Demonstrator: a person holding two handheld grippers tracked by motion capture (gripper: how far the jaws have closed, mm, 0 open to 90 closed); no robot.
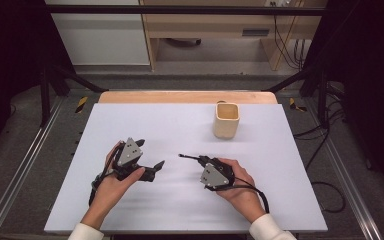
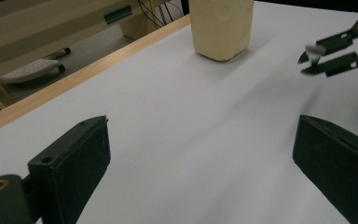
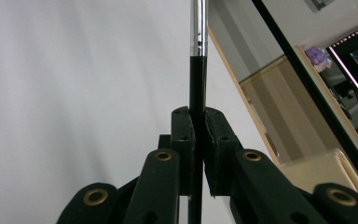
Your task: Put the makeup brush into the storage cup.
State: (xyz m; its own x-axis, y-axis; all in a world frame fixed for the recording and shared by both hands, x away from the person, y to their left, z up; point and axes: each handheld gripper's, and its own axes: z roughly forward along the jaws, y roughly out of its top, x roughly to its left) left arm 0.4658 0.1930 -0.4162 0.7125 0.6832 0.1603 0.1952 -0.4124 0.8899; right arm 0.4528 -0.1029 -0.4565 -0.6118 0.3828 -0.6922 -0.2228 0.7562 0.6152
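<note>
From the high view, the right gripper (image 1: 196, 159) is clamping a thin black pen (image 1: 189, 158) and holding it nearly level above the white table (image 1: 130, 120), well short of the cream cup (image 1: 226, 120) and to its near left, while the left gripper (image 1: 149, 156) is hovering farther left of the cup with its jaws spread wide and nothing between them. A risk here, as I judge it, is that the pen is lying too flat to enter the cup's mouth, so a careless swing could be knocking the light cup over or pushing it toward the far wooden edge. In the left gripper view, the two black jaws are standing far apart over bare table, the cup (image 2: 221, 27) is sitting ahead of them, and the right gripper (image 2: 307, 58) is showing to the right of the cup with a small pale tip pinched at its end; the empty gripper, if it is closing in to help, could be bumping the pen out of line. In the right gripper view, the pads are pressing tight on the pen's (image 3: 197, 79) black barrel, with the silver part running on beyond them and the cup's rim (image 3: 317, 163) lying low to the right; with such a narrow pinch on a smooth barrel, the pen could be pivoting or sliding as it is tipped.
</note>
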